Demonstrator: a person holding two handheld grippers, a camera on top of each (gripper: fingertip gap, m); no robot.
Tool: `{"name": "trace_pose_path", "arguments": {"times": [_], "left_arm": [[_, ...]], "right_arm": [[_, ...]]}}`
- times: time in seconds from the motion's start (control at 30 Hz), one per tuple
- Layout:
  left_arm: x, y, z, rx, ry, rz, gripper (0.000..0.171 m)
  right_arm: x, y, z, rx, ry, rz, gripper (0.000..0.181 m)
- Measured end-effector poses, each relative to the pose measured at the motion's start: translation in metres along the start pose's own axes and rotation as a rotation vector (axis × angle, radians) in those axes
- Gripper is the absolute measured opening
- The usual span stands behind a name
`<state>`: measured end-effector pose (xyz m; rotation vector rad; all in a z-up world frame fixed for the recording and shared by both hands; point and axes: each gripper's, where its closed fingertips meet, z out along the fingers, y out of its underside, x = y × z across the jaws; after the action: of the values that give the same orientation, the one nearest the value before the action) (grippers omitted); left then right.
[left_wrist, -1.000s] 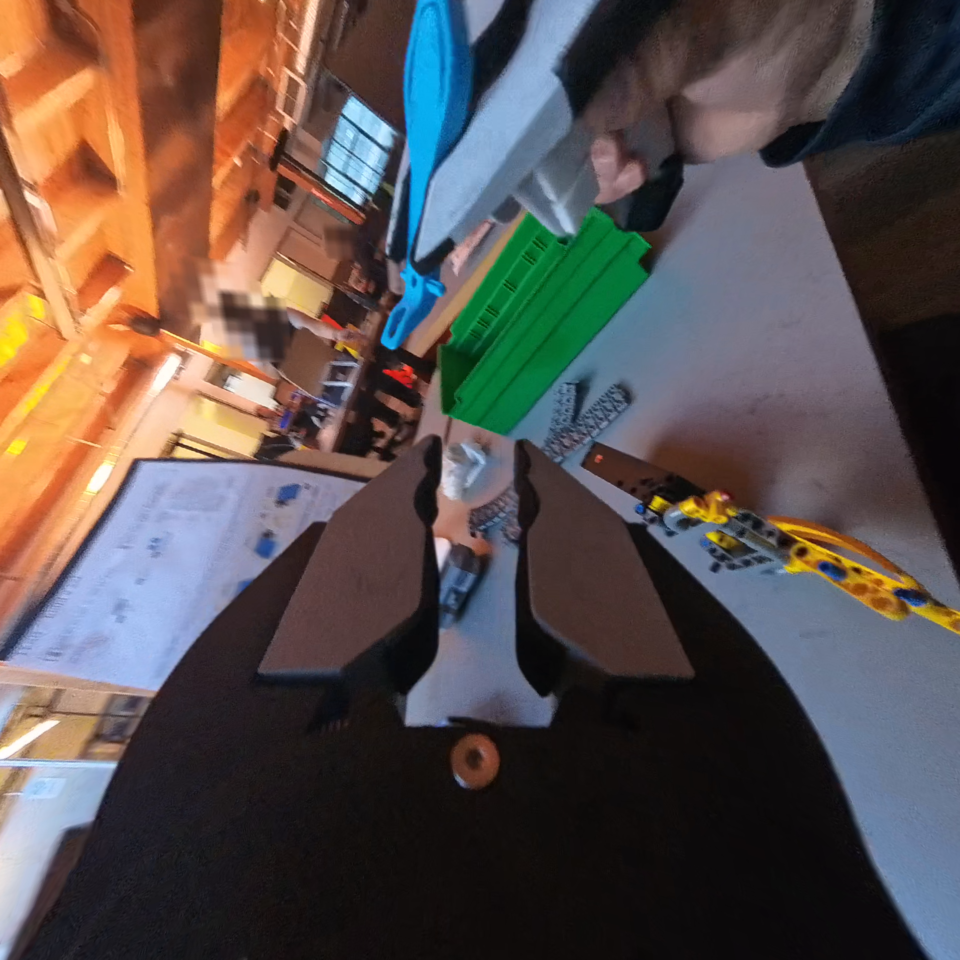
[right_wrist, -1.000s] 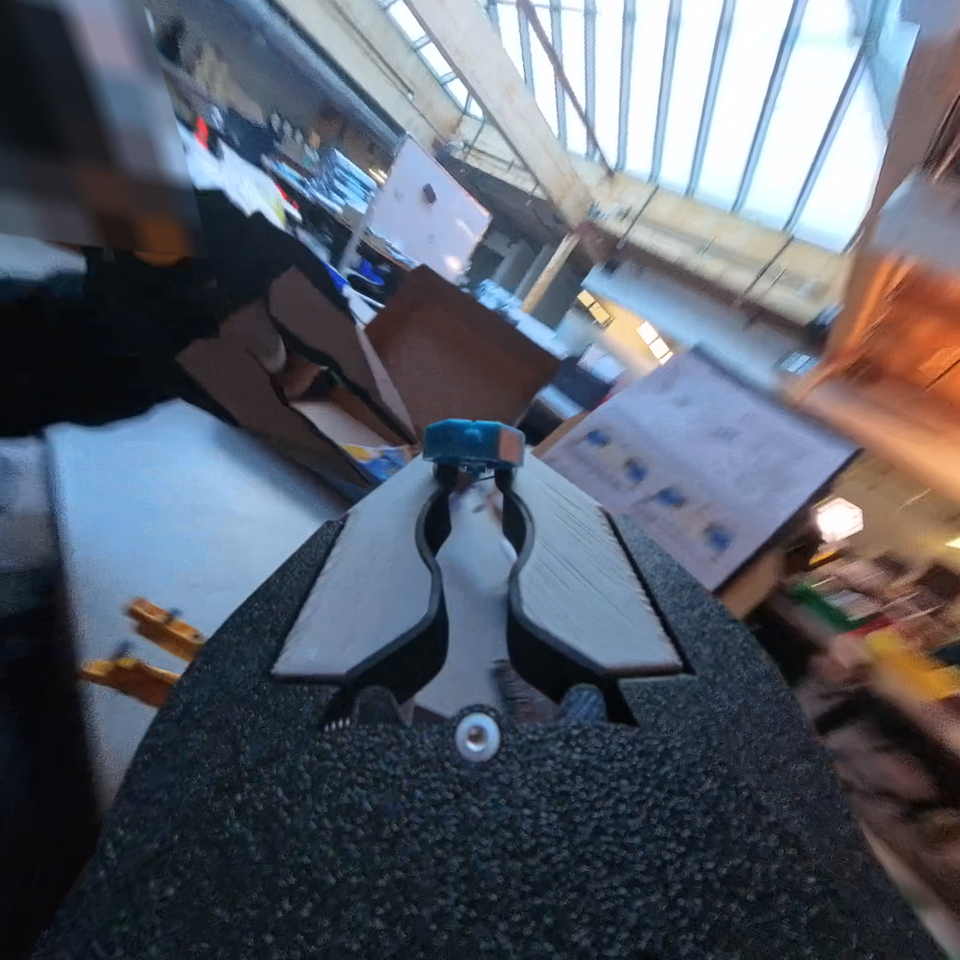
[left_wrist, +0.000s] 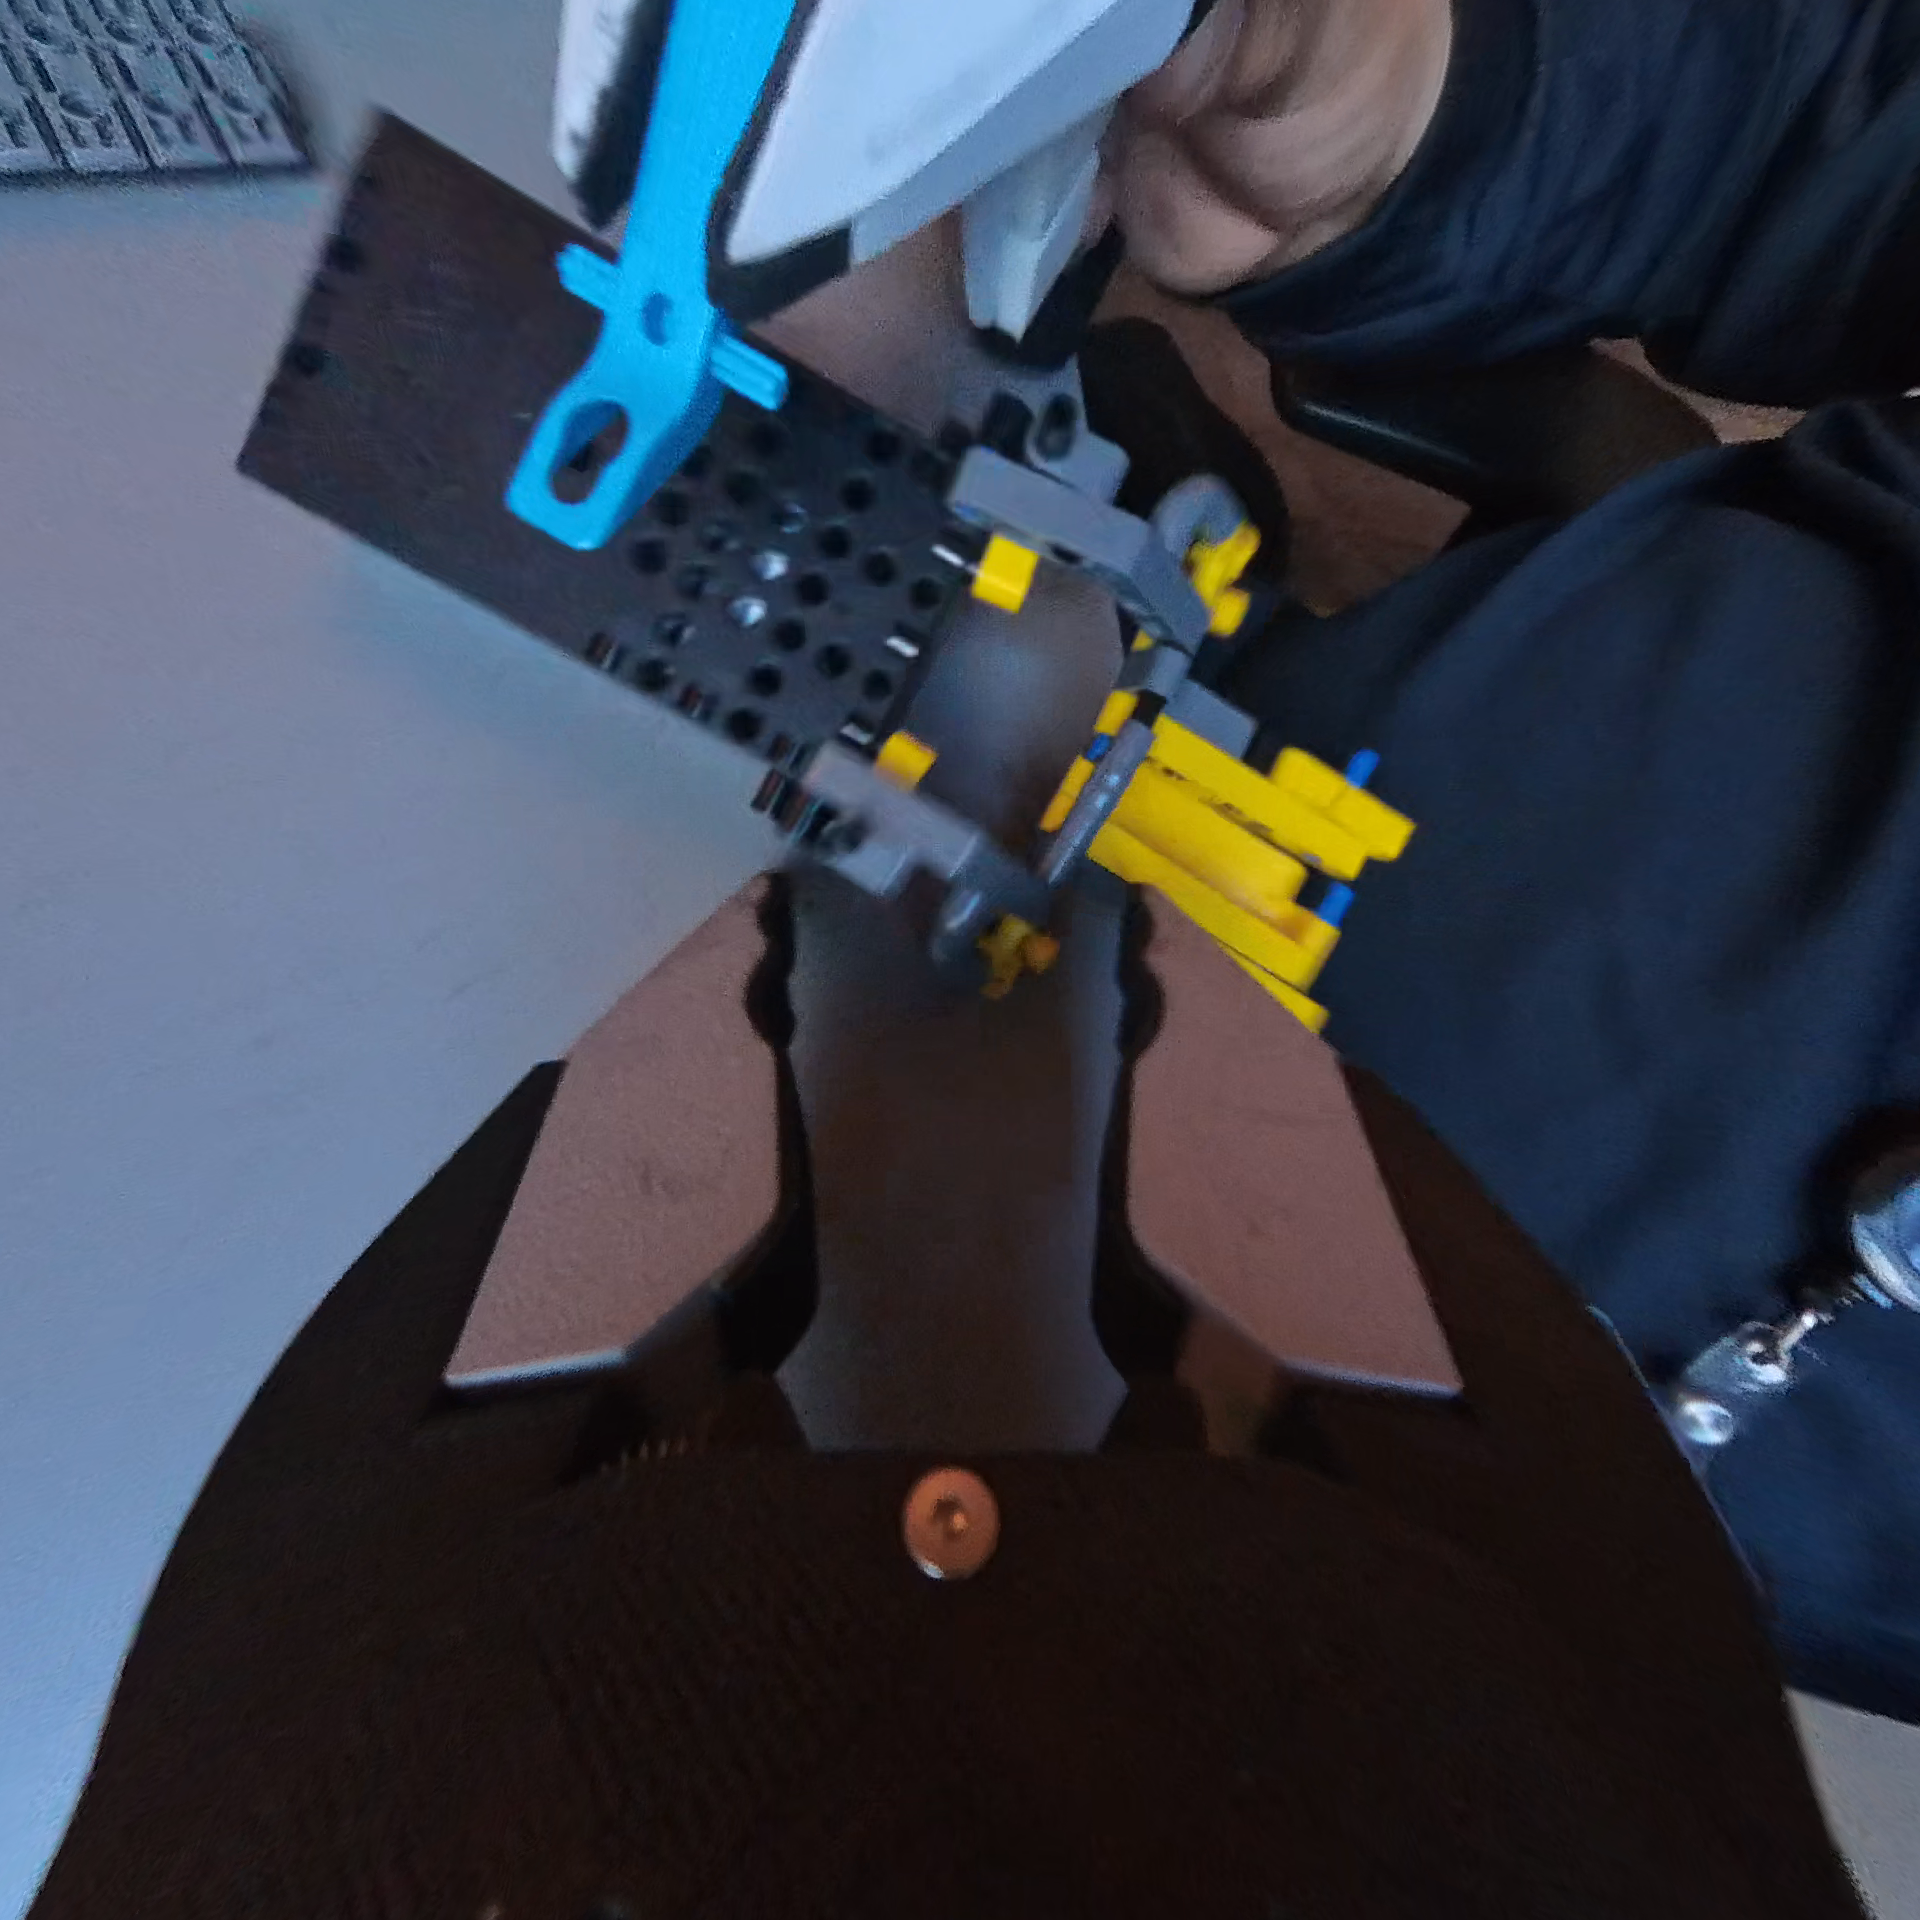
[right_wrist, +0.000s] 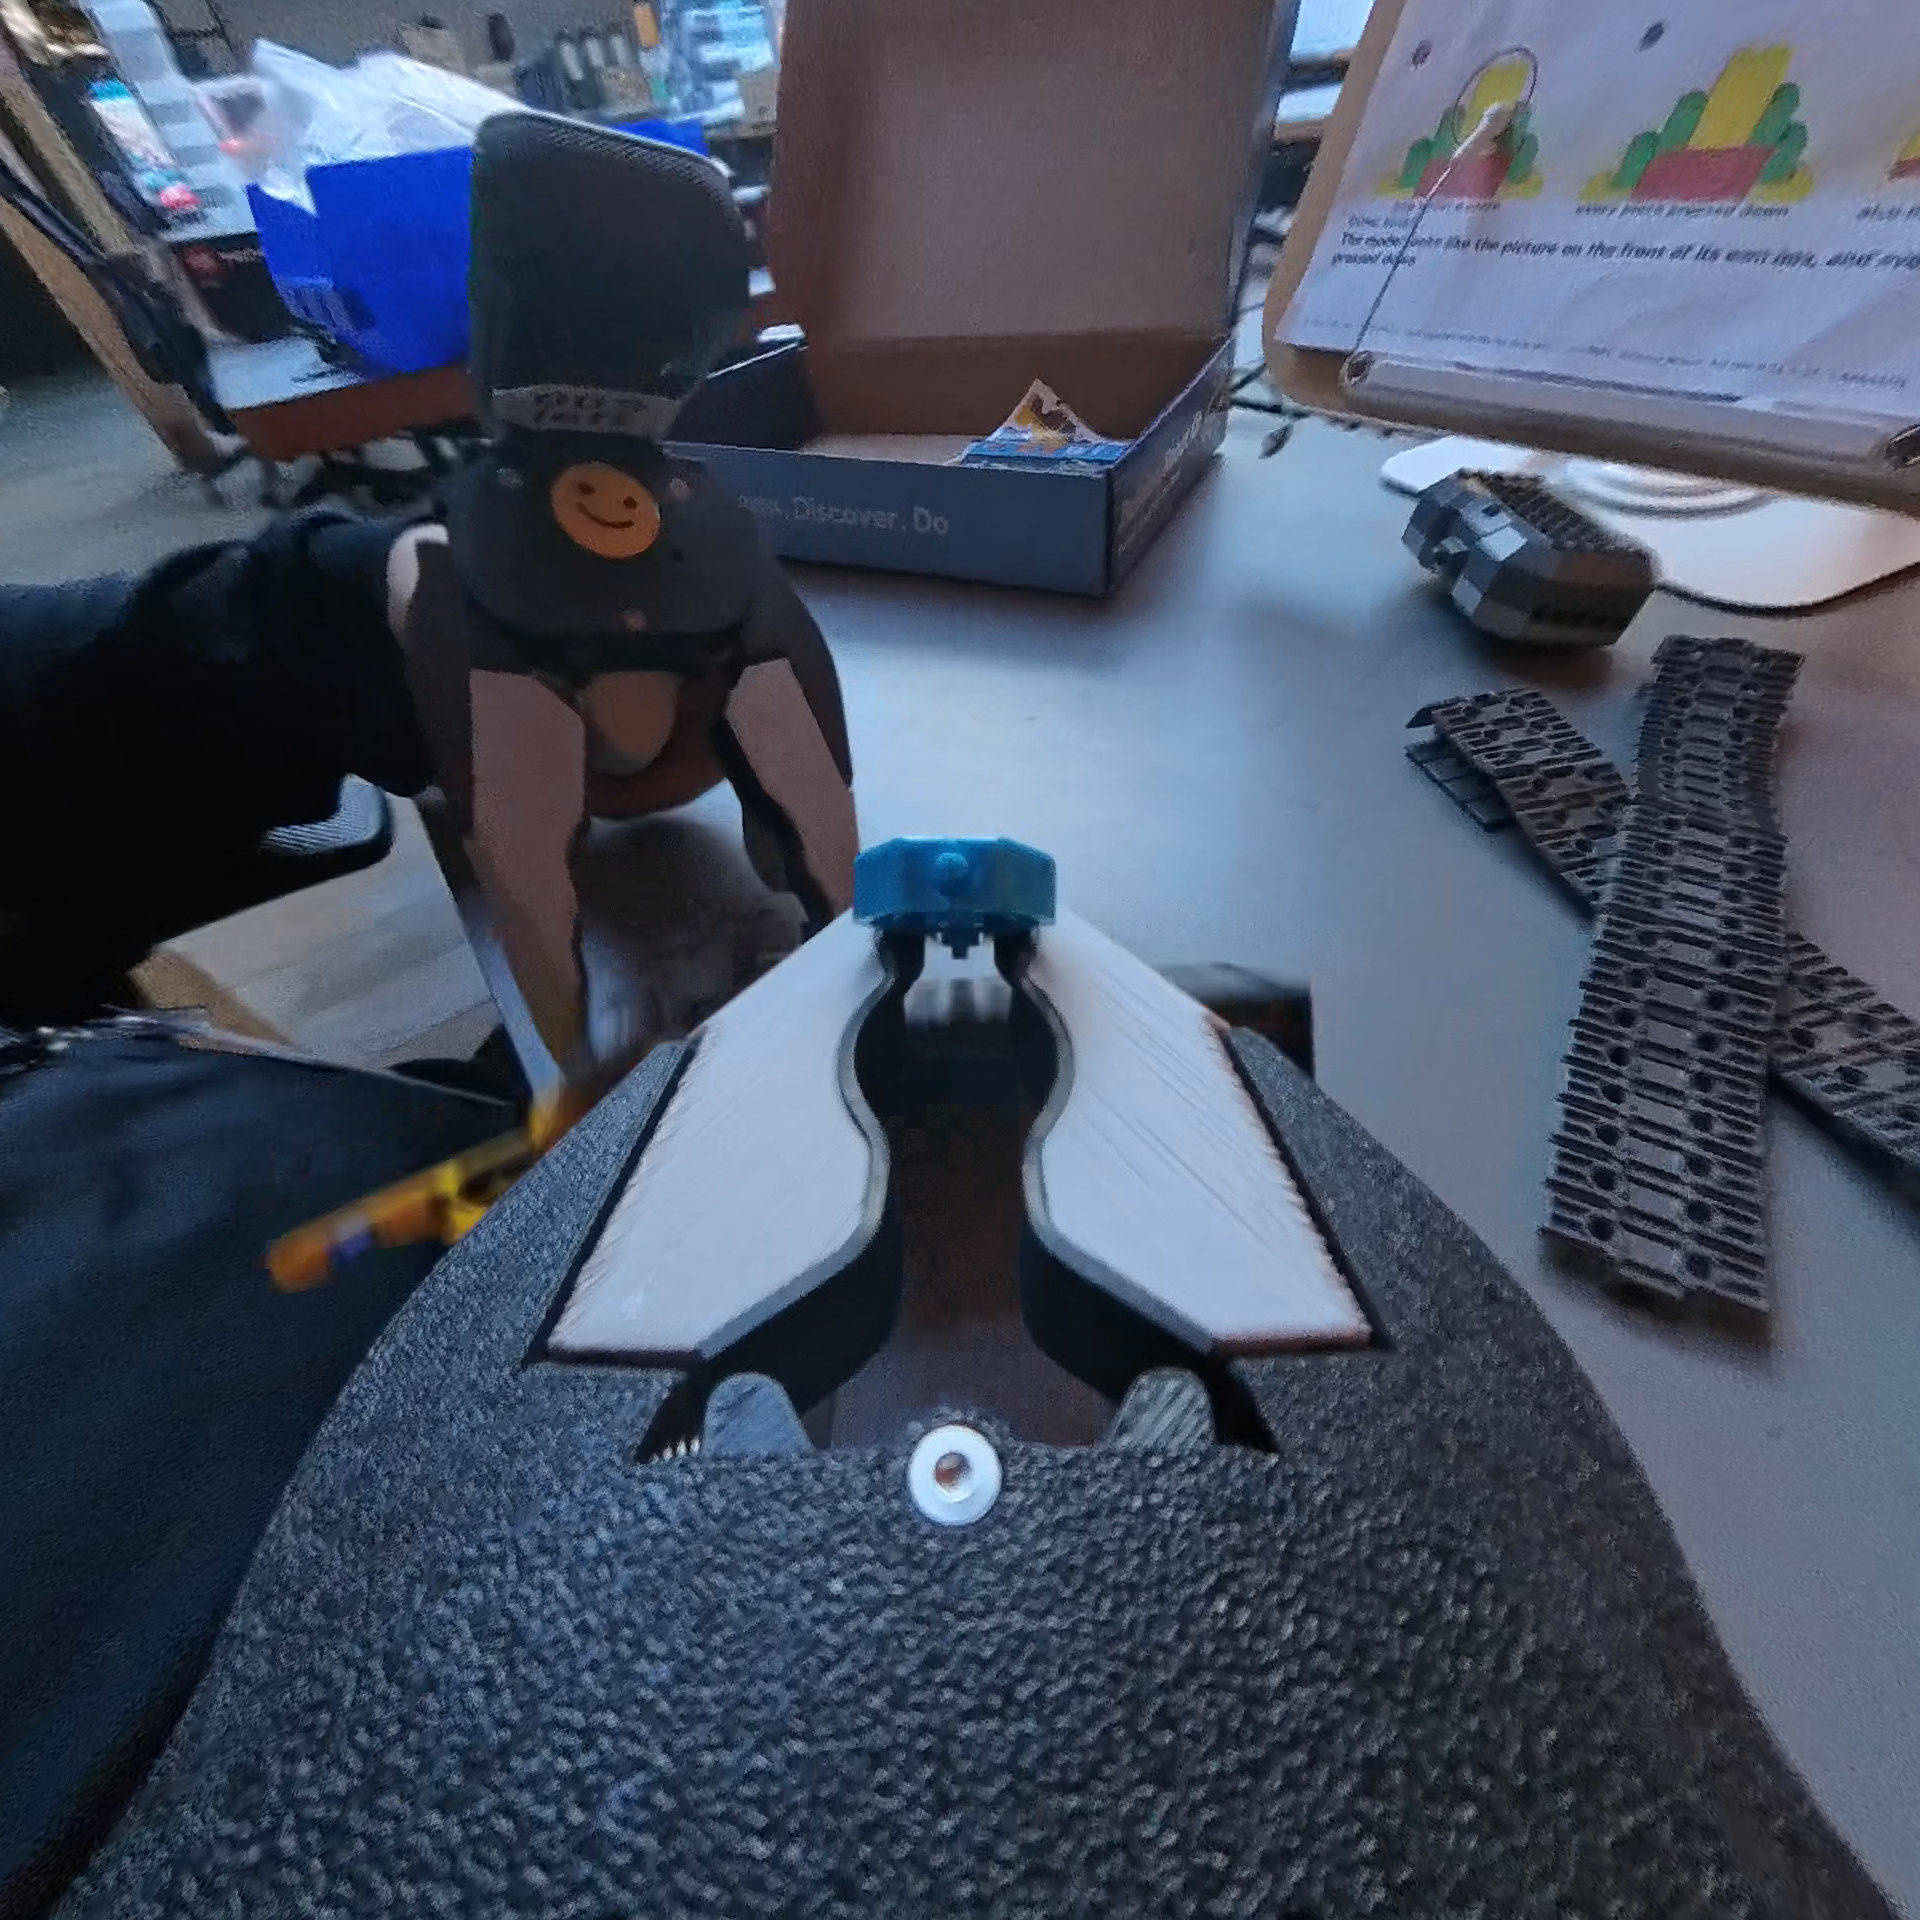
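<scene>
Left wrist view looks down on a brick-built model (left_wrist: 1049, 665) of black perforated plate, grey beams and yellow pieces, lying at the edge of the pale table (left_wrist: 208, 831) with its yellow end over the person's dark clothing (left_wrist: 1662, 831); the left gripper (left_wrist: 951, 935) has its jaws spread wide, and a grey and yellow corner of the model sits between the fingertips, though blur hides whether either one touches it; above the black plate hangs a blue tool (left_wrist: 649, 343), carried by the right gripper, whose pale body shows at the top of that view beside a hand (left_wrist: 1247, 156).

Right wrist view shows the right gripper (right_wrist: 954, 935) with its tips pinched on the blue tool (right_wrist: 954, 883); the left gripper (right_wrist: 665, 935) stands farther off to the left, fingers pointing down and apart, with a blurred yellow part of the model (right_wrist: 416, 1216) near its lower finger; to the right on the table (right_wrist: 1195, 727) lie dark grey track strips (right_wrist: 1683, 987), crossing one another, and beyond them a grey brick-built lump (right_wrist: 1522, 561); behind are an open cardboard box (right_wrist: 997, 416), a board with a printed sheet (right_wrist: 1621, 208) and a black office chair (right_wrist: 603, 260).
</scene>
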<state>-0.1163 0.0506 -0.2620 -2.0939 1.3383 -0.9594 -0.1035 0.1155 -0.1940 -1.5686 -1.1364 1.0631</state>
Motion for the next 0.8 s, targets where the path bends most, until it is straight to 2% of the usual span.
{"name": "trace_pose_path", "arguments": {"times": [0.03,0.13,0.17,0.23,0.27,0.33,0.4,0.47,0.53,0.6,0.67,0.77,0.8], "left_arm": [[-0.002,-0.002,0.003,0.005,-0.001,-0.008,0.051],[-0.002,-0.008,0.009,0.003,0.024,-0.053,0.039],[-0.003,-0.008,0.008,-0.015,0.021,-0.064,0.038],[-0.006,-0.008,0.001,-0.037,-0.021,-0.075,0.052],[-0.007,-0.012,-0.005,-0.028,-0.053,-0.063,0.052],[-0.001,-0.025,-0.017,-0.017,-0.120,0.006,0.056],[0.011,-0.044,-0.021,-0.018,-0.183,0.126,0.053],[0.031,-0.058,-0.011,-0.063,-0.200,0.238,0.046],[0.039,-0.057,0.008,-0.162,-0.236,0.264,0.041],[0.033,-0.048,0.023,-0.262,-0.283,0.192,0.037],[0.030,-0.046,0.034,-0.255,-0.275,0.079,0.034],[0.037,-0.040,0.048,-0.239,-0.180,-0.113,0.056],[0.042,-0.039,0.053,-0.225,-0.142,-0.155,0.055]], "right_arm": [[0.001,-0.005,0.004,0.027,-0.022,0.018,0.011],[0.003,-0.008,0.021,0.012,-0.042,0.035,0.009],[0.003,-0.011,0.024,0.021,-0.042,0.020,0.009],[0.007,-0.018,0.022,0.031,-0.038,0.010,0.009],[0.009,-0.022,0.017,0.045,-0.035,0.010,0.009],[0.016,-0.029,0.001,0.063,-0.024,0.018,0.009],[0.022,-0.033,-0.015,0.083,-0.009,0.028,0.009],[0.025,-0.032,-0.030,0.094,-0.003,0.039,0.009],[0.029,-0.029,-0.042,0.105,0.024,0.050,0.009],[0.032,-0.026,-0.052,0.117,0.043,0.067,0.009],[0.033,-0.025,-0.062,0.126,0.054,0.075,0.009],[0.033,-0.022,-0.075,0.118,0.081,0.052,0.009],[0.032,-0.020,-0.079,0.107,0.089,0.036,0.009]]}}
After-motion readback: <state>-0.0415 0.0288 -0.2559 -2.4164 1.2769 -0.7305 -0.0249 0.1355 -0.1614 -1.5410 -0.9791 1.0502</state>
